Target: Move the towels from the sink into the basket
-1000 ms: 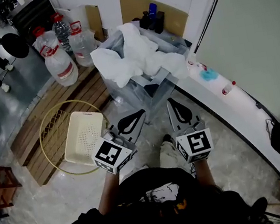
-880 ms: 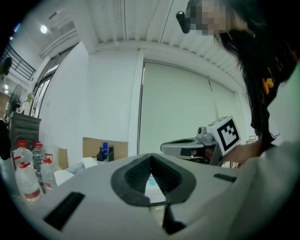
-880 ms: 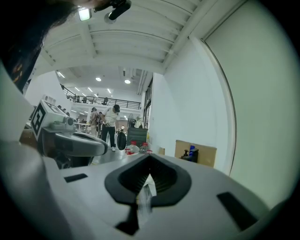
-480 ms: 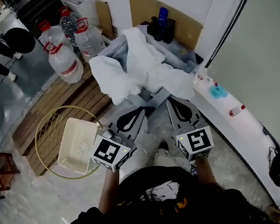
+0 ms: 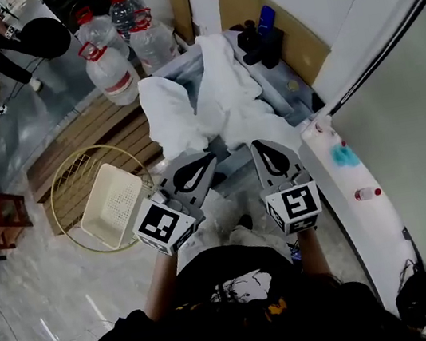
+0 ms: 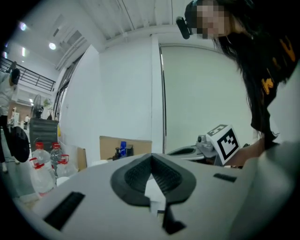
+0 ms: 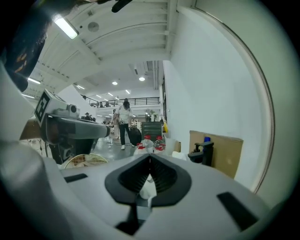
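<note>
basket: cream plastic basket (image 5: 114,215), far left on the floor, lying over a yellow wire hoop (image 5: 61,191); no towel in it; well apart from the sink
left gripper: left gripper (image 5: 209,156) clenched, tips together, nothing pinched; white seen through the jaw loop was cloth beyond it; nose just short of the heap
towels: white towels (image 5: 211,109) heaped in the sink (image 5: 176,63), spilling over its near rim; 1 lobe hung off the left side, 1 off the right
towel axis: heap's long axis ran from the far rim toward the person, tilted left; loose ends pointed down and toward both grippers; number of towels could not be told
right gripper: right gripper (image 5: 260,145) also clenched and empty, beside the right lobe
task state: judged not started, all cloth at the sink
risk 1: both jaws closed, so pushing in would shove cloth, not grab it
risk 2: towels looked tangled; pulling 1 could drag the rest onto the floor
risk 3: long carry left, so a trailing end could miss the basket
</note>
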The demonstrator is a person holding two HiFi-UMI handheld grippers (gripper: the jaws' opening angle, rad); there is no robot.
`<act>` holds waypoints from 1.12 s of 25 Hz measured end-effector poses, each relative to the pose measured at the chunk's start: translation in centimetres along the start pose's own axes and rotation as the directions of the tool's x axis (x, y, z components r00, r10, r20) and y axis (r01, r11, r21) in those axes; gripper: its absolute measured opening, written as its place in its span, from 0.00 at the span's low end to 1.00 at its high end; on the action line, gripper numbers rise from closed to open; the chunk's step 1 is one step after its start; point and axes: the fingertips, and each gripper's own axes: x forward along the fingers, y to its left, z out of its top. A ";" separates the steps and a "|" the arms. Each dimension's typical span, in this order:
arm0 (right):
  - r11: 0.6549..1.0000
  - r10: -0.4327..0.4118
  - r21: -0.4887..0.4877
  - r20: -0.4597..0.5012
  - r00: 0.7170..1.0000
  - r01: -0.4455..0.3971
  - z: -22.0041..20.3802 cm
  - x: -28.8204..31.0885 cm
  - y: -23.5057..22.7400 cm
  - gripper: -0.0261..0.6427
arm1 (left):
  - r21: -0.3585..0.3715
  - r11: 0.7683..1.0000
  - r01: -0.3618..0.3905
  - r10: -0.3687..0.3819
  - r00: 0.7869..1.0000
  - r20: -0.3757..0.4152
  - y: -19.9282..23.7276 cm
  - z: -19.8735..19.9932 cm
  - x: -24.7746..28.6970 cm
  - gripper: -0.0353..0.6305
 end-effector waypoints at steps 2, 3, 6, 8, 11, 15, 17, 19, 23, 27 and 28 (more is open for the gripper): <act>1.000 0.016 0.020 -0.006 1.000 -0.016 -0.6 0.7 -0.5 0.05 | 0.009 1.000 -0.027 0.028 0.999 -0.018 0.5 -0.2 0.5 0.06; 1.000 0.023 0.021 -0.012 1.000 -0.023 -0.9 1.1 -0.8 0.05 | 0.013 0.999 -0.040 0.041 0.999 -0.024 0.7 -0.2 0.8 0.06; 0.999 0.041 -0.003 -0.036 0.998 -0.042 -1.7 2.4 -1.6 0.05 | 0.015 0.998 -0.068 0.068 0.997 -0.041 1.4 -0.5 1.3 0.06; 0.999 0.038 -0.009 -0.044 0.998 -0.039 -2.1 3.3 -2.2 0.05 | 0.008 0.997 -0.074 0.074 0.996 -0.050 2.0 -0.8 1.6 0.06; 0.999 0.024 -0.023 -0.062 0.998 -0.026 -2.8 4.7 -3.3 0.05 | 0.004 0.998 -0.068 0.068 0.996 -0.062 3.2 -1.3 2.2 0.06; 0.999 0.008 -0.041 -0.117 0.993 -0.013 -4.4 7.7 -4.6 0.05 | 0.009 0.999 -0.053 0.053 0.996 -0.067 5.6 -1.7 3.5 0.06; 0.999 -0.003 -0.045 -0.146 0.989 -0.004 -5.3 9.8 -5.3 0.05 | 0.008 0.999 -0.044 0.044 0.997 -0.068 7.1 -1.8 4.1 0.06; 0.999 -0.018 -0.049 -0.181 0.983 0.009 -6.4 12.4 -6.0 0.08 | 0.007 0.999 -0.032 0.032 0.997 -0.070 8.8 -2.0 4.6 0.06; 0.995 -0.066 -0.087 -0.286 0.956 0.043 -9.4 18.5 -7.7 0.33 | 0.009 1.000 -0.001 0.002 0.996 -0.092 12.1 -3.0 5.3 0.06; 0.988 -0.152 -0.093 -0.394 0.907 0.125 -12.8 24.9 -10.4 0.49 | -0.004 1.000 0.023 -0.024 0.993 -0.116 15.8 -3.9 5.5 0.06; 0.985 -0.167 -0.102 -0.424 0.890 0.137 -13.7 26.6 -11.1 0.51 | -0.012 1.000 0.025 -0.027 0.993 -0.119 16.8 -4.2 5.5 0.06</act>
